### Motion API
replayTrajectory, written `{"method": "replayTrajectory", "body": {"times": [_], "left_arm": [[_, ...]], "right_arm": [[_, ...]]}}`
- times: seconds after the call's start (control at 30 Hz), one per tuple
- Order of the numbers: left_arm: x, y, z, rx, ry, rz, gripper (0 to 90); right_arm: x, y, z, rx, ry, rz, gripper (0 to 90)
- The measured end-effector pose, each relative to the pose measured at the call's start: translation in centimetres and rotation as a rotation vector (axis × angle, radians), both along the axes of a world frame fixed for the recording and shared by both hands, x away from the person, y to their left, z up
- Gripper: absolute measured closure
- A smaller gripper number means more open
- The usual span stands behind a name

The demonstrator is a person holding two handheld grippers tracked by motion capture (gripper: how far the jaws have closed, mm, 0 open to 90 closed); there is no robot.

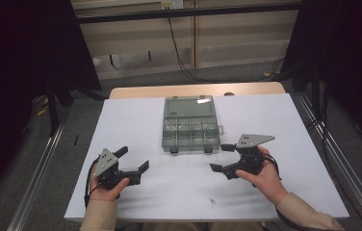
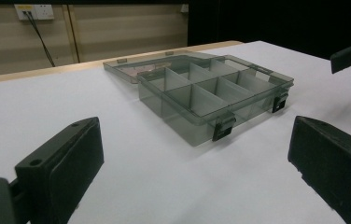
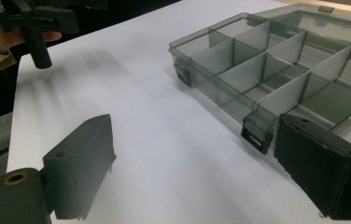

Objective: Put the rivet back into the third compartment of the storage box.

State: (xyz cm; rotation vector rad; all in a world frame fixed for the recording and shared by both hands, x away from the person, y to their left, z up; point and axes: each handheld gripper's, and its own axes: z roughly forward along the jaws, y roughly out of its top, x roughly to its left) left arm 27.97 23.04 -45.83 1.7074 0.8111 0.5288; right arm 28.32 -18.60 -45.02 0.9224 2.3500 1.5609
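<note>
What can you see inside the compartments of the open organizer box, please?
The organizer box shows bare compartments split by dividers; nothing lies in those in view. Tinted walls obscure some corners.

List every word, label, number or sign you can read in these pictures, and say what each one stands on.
No text can be read anywhere.
Organizer box: a small dark mark on the lid's near left corner, too small and blurred to read.
Wall socket plate: a yellow sticker on top, its print too blurred to read.
Left claw and right claw: no lettering on either.
White tabletop: a tiny dark speck near the front edge, not legible.

Translucent glossy plastic organiser box [image 1: 189,124]
</note>
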Motion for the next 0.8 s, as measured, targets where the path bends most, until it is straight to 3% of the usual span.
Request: {"method": "replayTrajectory", "body": {"times": [0.53, 0.8], "left_arm": [[0.0, 0.0, 0.1, 0.003, -0.002, -0.005, 3.2], [0.0, -0.2, 0.1, 0.000, 0.000, 0.001, 3.2]], "right_arm": [[-1.8, -0.2, -1.2, -0.041, -0.006, 0.044, 11.5], [-3.0, 0.2, -1.8, -0.066, 0.015, 0.073, 11.3]]}}
